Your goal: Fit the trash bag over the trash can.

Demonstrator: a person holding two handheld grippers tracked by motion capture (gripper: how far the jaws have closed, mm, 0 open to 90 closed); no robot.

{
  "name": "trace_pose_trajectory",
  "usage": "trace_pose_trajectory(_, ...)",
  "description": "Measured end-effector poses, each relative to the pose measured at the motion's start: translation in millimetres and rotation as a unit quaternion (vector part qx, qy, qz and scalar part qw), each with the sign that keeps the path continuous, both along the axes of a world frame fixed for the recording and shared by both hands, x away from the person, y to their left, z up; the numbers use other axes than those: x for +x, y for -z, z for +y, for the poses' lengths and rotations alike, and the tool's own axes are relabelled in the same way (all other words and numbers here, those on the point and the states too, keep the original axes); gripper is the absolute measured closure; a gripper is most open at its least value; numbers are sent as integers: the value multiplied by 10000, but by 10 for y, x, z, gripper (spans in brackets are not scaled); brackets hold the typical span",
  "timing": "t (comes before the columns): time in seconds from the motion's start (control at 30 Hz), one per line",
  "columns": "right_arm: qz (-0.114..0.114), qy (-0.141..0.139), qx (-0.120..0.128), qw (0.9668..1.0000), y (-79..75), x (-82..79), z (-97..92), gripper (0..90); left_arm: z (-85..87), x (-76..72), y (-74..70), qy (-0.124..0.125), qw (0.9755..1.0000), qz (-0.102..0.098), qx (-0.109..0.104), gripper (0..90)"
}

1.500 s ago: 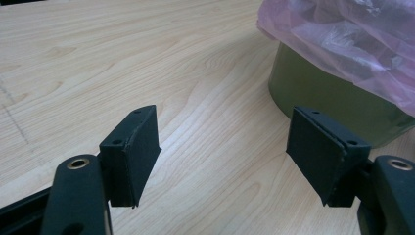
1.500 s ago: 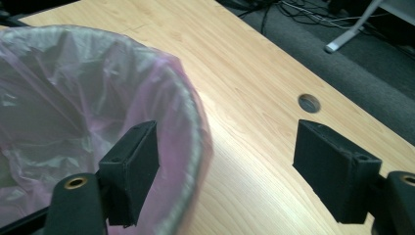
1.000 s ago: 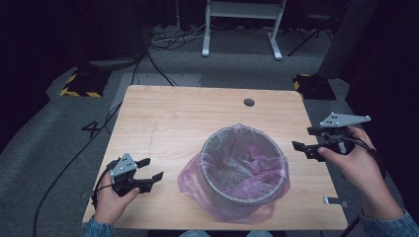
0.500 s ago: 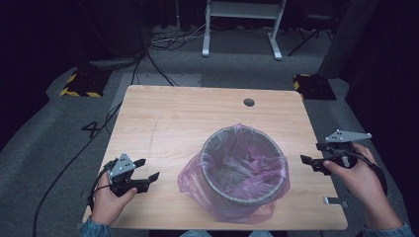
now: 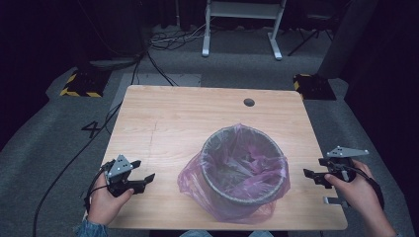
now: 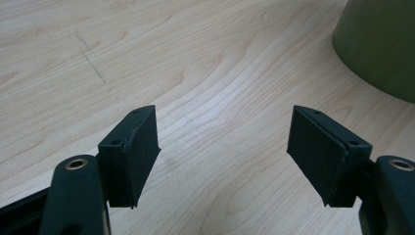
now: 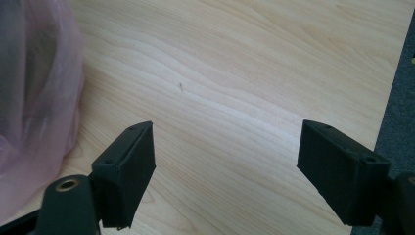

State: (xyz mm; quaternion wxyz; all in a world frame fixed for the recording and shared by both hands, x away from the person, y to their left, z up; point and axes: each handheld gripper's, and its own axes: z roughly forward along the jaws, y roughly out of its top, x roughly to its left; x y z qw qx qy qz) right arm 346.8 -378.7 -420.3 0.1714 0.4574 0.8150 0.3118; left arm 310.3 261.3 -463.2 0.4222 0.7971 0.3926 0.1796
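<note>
A round bin lined with a pink plastic bag stands on the wooden table, near its front middle. My left gripper rests low at the front left corner, pointing toward the bin, open and with nothing between its fingers. In the left gripper view it looks over bare wood, with the bin's green wall at the upper right. My right gripper sits at the table's right edge, open, aimed at the bin. In the right gripper view it hovers over bare wood beside the bag.
A small round hole lies in the tabletop at the far right. A metal bracket sits on the right front edge by my right hand. Grey floor drops off past the right edge. Cables run along the floor at left.
My right hand has come down and back toward the front right edge of the table, jaws still open. The left hand, the bin and the bag have stayed put.
</note>
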Motion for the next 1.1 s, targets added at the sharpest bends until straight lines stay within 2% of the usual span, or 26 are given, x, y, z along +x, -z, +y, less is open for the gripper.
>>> trace_pose_trajectory(0.2,-78,-35,83,9999,196,-49,-61,203,28,-8,37,-20,9999,0,128,271)
trace_pose_trajectory(0.27,-114,-54,125,9998,294,-78,-73,203,39,-11,56,-27,9999,6,116,270)
trace_pose_trajectory(0.6,-128,-1,198,9997,561,-186,-101,191,64,-27,133,-81,9999,28,98,271)
trace_pose_trajectory(0.77,-328,69,268,9991,666,-258,-93,187,59,-39,195,-88,9999,76,113,269)
trace_pose_trajectory(0.83,-333,91,240,9991,712,-281,-79,183,66,-43,206,-84,9998,72,153,268)
trace_pose_trajectory(0.97,-310,69,285,9991,791,-299,-55,183,63,-47,223,-67,9999,111,96,267)
trace_pose_trajectory(1.1,-472,80,248,9985,836,-309,-40,157,38,-37,241,-19,9998,120,128,266)
